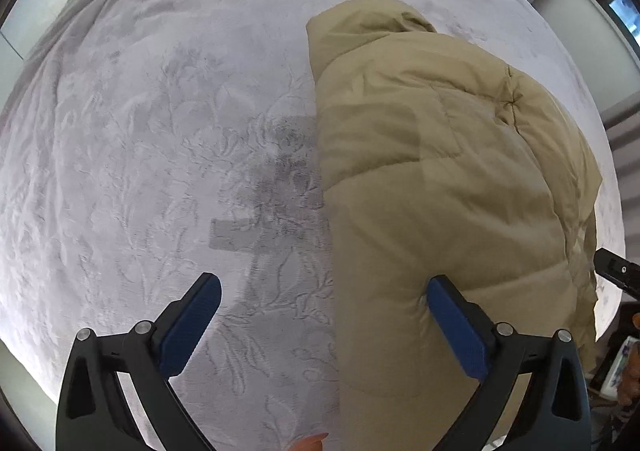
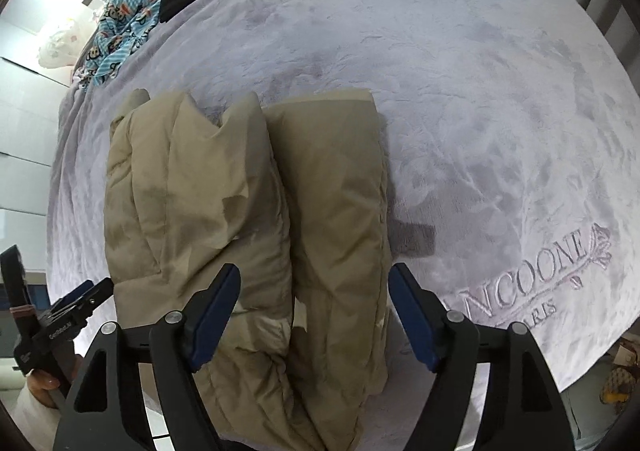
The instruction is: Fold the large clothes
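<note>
A grey embossed blanket (image 2: 460, 99) filled both views. On it, centre-left in the right wrist view, lay the tan puffer jacket (image 2: 248, 211), folded into two padded lobes. It looked light, soft, springy and slick, so best gripped at a quilted edge. The right gripper (image 2: 314, 283) and left gripper (image 1: 324, 297) stood spread, pinching nothing.
</note>
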Tool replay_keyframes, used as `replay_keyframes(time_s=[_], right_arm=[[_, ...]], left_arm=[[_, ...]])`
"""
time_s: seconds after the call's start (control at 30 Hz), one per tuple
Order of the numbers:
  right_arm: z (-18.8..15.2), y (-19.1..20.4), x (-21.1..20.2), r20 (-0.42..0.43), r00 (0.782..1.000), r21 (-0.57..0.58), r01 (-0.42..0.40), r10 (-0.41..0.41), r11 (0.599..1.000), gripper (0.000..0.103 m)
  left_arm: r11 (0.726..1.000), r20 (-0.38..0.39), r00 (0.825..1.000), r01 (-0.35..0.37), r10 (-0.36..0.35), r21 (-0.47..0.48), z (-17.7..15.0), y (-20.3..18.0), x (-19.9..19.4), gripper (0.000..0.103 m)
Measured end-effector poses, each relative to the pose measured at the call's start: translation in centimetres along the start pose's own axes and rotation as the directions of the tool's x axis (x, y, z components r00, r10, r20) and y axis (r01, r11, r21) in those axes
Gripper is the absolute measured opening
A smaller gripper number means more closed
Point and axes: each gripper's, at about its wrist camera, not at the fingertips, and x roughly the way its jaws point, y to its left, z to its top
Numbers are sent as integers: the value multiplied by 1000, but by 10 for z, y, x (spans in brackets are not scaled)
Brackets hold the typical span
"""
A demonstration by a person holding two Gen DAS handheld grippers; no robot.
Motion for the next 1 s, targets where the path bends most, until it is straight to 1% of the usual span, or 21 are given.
replay_keyframes(time_s=[0.03,0.07,0.17,0.27,0.37,0.57,0.63,0.67,0.73,0.77,0.8,0.87,0.93,1.0], right_arm=[[2,-1,1,-3,1000,-5,-10,10,1000,79],[3,-2,3,-7,1000,-8,-18,18,1000,82],[6,-9,12,-36,997,5,-67,68,998,91],[8,-20,21,-46,994,39,-102,104,994,91],[10,-30,25,-38,992,58,-116,118,992,92],[16,-49,36,-48,993,92,-99,104,991,92],[18,-56,43,-72,991,100,-109,116,989,92],[18,-58,47,-89,987,106,-123,132,987,92],[18,-63,59,-123,971,138,-186,203,973,92],[17,-65,65,-134,962,160,-217,239,963,92],[18,-69,73,-143,947,191,-259,288,947,92],[18,-71,84,-146,928,230,-306,343,924,92],[18,-73,89,-143,916,257,-332,376,907,92],[19,-73,92,-138,901,276,-363,411,890,94]], left_arm=[[1000,-2,1000,2,-2,-2,1,0,1,103],[1000,-1,1000,5,-5,-5,2,-1,2,103],[1000,-2,1000,14,-14,-13,5,-2,4,103],[1000,-5,1000,12,-12,-19,7,-3,4,103],[1000,-6,1000,7,-8,-16,7,-3,6,103],[1000,-13,1000,17,-17,-24,8,-2,8,103],[999,-15,999,29,-29,-28,8,0,9,103],[999,-17,999,40,-40,-32,8,1,10,103],[996,-24,997,74,-75,-51,9,6,12,103],[994,-28,995,91,-93,-61,9,8,12,103],[991,-31,993,109,-111,-74,9,11,14,103],[985,-42,988,141,-146,-98,10,15,17,103],[981,-51,985,157,-163,-113,11,18,21,103],[981,-55,985,157,-164,-116,12,18,23,103]])
